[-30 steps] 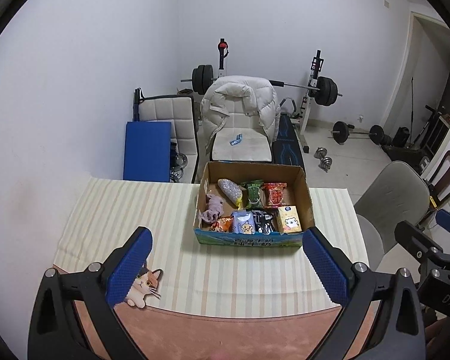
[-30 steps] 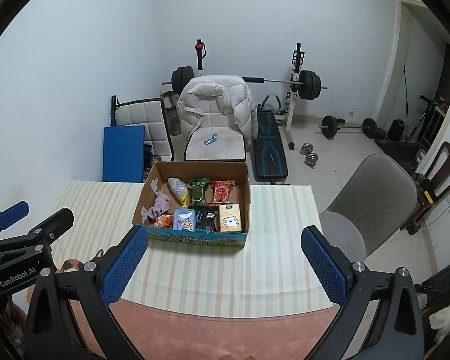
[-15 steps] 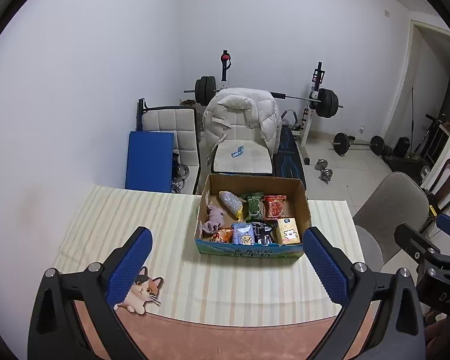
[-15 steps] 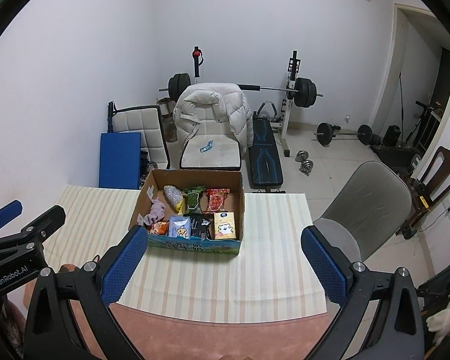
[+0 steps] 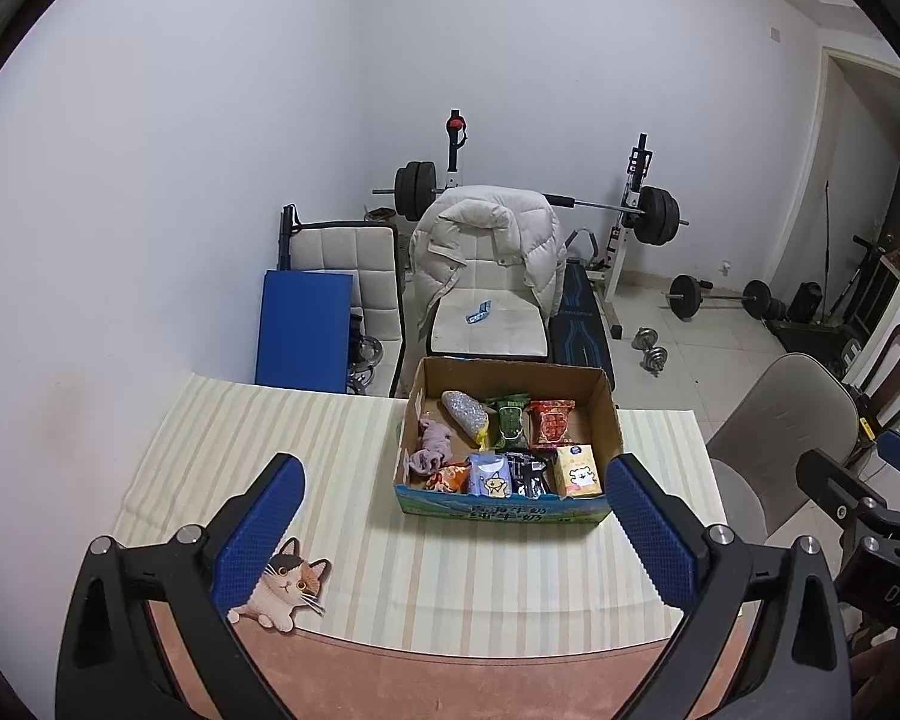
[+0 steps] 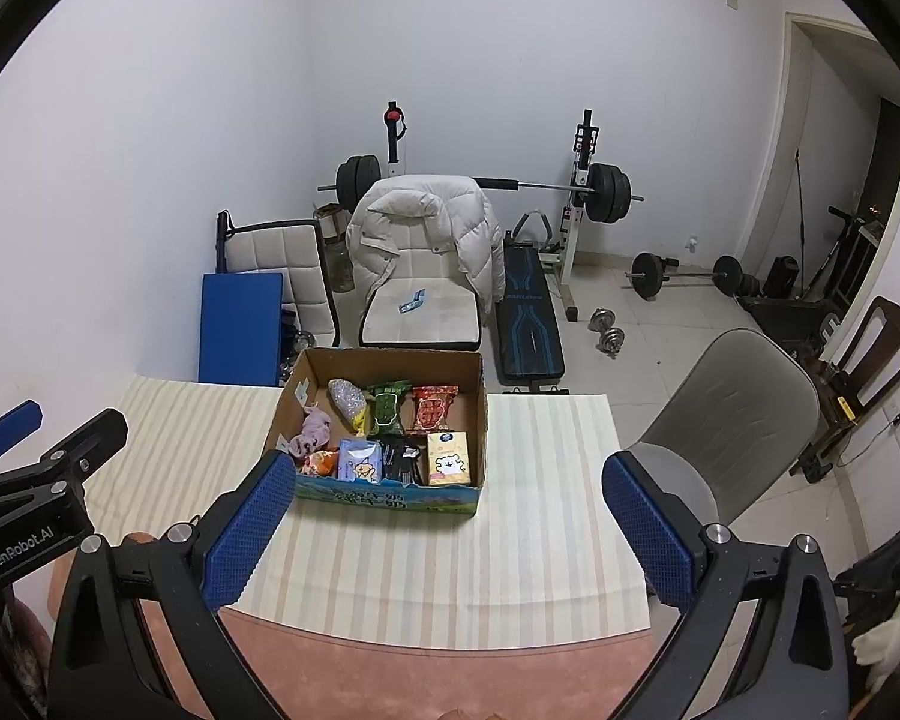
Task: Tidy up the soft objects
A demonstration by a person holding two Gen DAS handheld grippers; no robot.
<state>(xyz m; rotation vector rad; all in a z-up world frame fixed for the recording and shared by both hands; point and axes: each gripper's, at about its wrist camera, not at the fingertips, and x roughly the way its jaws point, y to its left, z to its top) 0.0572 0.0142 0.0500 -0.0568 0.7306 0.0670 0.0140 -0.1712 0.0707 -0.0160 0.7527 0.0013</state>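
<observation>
An open cardboard box (image 5: 611, 420) (image 6: 482, 387) stands on the striped cloth of the table (image 5: 270, 420). In it lie a pink soft toy (image 5: 435, 441) (image 6: 313, 429), a silver pouch (image 5: 463, 410), green (image 5: 508, 420) and red (image 5: 551, 422) snack bags, a blue pack (image 5: 489, 474), a dark pack (image 5: 528, 474) and a yellow carton (image 5: 577, 470). My left gripper (image 5: 453, 531) is open and empty, above the table's near edge, short of the box. My right gripper (image 6: 447, 531) is open and empty, likewise short of the box.
A flat cat-shaped piece (image 5: 285, 588) lies at the near left of the cloth. A grey chair (image 6: 732, 420) stands right of the table. Beyond the table are a white chair with a jacket (image 5: 486, 276), a blue pad (image 5: 303, 327) and a weight bench with barbell (image 5: 648, 216).
Both grippers have risen and pulled back a little; the box appears smaller and lower in both views. Both stay open and empty.
</observation>
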